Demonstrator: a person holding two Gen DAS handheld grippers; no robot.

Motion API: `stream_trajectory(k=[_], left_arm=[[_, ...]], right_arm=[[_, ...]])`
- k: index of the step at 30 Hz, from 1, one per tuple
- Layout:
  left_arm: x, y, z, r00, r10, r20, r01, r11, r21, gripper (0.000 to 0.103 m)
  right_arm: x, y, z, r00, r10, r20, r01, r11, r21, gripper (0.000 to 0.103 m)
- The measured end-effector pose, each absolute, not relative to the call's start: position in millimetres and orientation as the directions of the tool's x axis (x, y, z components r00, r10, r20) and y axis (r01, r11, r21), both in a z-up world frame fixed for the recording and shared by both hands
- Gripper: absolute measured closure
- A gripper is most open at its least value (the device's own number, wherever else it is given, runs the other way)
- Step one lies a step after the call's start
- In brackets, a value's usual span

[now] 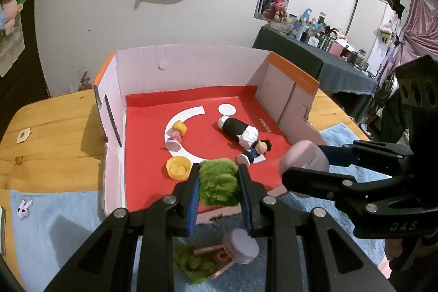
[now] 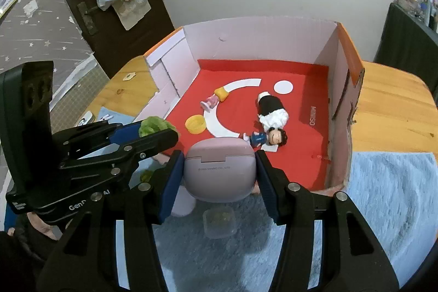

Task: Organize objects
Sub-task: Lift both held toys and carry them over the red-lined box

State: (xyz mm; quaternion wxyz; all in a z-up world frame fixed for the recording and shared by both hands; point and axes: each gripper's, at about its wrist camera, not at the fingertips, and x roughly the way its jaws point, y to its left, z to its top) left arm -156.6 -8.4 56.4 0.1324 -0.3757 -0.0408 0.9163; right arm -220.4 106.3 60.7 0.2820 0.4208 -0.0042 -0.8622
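Green fuzzy tuft is clamped by left gripper, pink case by right gripper, over the box; collision is risked, the doll being struck if both are lowered together.

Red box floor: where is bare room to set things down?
In the box: bare red along the back wall and right of the doll. Crowded near the yellow cap and pink cup on the left.

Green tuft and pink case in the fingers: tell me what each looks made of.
Green tuft: soft fuzzy fibre, probably plush or fake moss; its surface is shaggy and matte. Pink case: most likely hard plastic, smooth with a satin sheen, a moulded hinge seam and small printed text.
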Motion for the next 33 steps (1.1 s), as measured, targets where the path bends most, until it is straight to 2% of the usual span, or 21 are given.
stream_trajectory(k=[6, 22, 33], left_arm=[[-172, -12, 52, -0.664, 0.275, -0.695, -0.210, -0.961, -0.180, 0.076], [-199, -8, 20, -0.543, 0.280, -0.792, -0.231, -0.956, -0.179, 0.076], [-212, -13, 6, -0.519, 0.247, -0.819, -0.207, -0.965, -0.160, 0.076]], right_arm=[[-235, 104, 57, -0.490, -0.466, -0.737, 0.470, -0.853, 0.228, 0.052], [-268, 98, 21, -0.411, -0.332, -0.849, 0.447, -0.885, 0.130, 0.052], [-277, 96, 9, -0.400, -0.339, -0.851, 0.442, -0.885, 0.145, 0.052]])
